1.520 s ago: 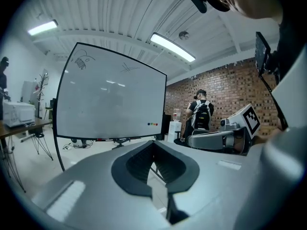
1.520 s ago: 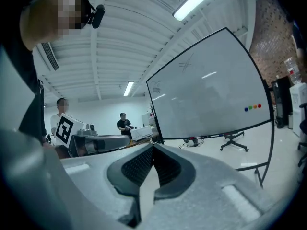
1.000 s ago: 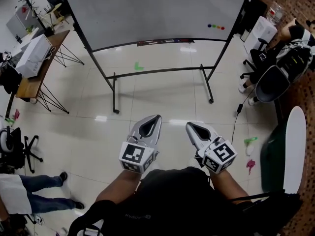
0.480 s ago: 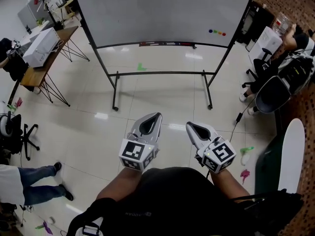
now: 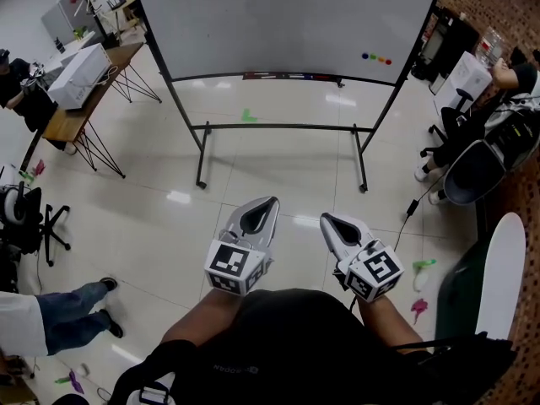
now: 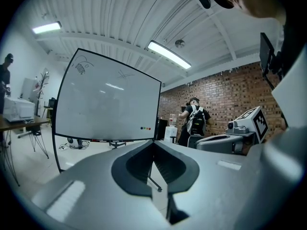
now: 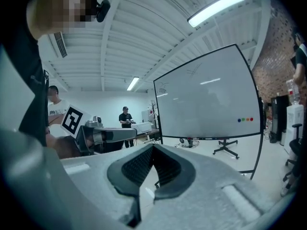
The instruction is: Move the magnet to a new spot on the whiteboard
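I've got a glossy pale tile floor (image 5: 278, 175) here, with the whiteboard (image 5: 287, 15) standing on its black frame (image 5: 278, 126) and a green scrap (image 5: 248, 116) lying near the crossbar. Left side, a wooden table (image 5: 63, 121) holds a white box (image 5: 80, 74). A pink scrap (image 5: 419, 309) lies at right.

I worked in an open office or lab, rolling whiteboard (image 5: 278, 24) on a tiled floor (image 5: 278, 175), trestle desk (image 5: 66, 121), office chairs (image 5: 468, 175), brick wall (image 6: 225, 92), ceiling strip lights (image 6: 169, 55).
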Demonstrator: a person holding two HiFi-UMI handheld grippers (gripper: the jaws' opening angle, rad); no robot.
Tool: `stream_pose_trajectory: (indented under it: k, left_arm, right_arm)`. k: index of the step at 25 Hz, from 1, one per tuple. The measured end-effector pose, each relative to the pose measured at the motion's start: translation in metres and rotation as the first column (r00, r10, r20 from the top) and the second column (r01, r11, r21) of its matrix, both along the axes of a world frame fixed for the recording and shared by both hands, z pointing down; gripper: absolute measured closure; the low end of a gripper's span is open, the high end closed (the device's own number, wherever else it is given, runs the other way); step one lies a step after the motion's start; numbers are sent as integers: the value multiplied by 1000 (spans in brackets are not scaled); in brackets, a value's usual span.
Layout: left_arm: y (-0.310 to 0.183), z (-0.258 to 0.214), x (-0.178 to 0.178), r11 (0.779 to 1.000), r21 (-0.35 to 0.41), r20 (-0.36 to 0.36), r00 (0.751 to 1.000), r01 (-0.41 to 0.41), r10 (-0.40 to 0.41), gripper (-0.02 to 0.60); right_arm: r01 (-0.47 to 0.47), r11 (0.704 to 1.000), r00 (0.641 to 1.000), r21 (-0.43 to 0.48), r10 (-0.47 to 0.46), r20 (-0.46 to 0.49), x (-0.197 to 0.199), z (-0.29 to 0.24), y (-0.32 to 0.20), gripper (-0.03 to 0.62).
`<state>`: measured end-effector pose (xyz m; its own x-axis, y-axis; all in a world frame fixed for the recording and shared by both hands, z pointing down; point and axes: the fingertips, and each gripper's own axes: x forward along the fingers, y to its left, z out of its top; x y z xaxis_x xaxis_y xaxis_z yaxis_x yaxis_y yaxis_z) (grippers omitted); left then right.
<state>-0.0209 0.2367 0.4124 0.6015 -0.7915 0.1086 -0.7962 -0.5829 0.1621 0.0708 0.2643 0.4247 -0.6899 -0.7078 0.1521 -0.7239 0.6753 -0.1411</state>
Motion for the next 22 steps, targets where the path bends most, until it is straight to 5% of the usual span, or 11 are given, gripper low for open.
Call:
stream_pose_trajectory:
  k: [22]
  left_arm:
    - [10,-5,-14,1000,13,1,1000,8,-8,565]
  right_arm:
    - [6,1000,1000,-6,-6,-8,-15,4,11,589]
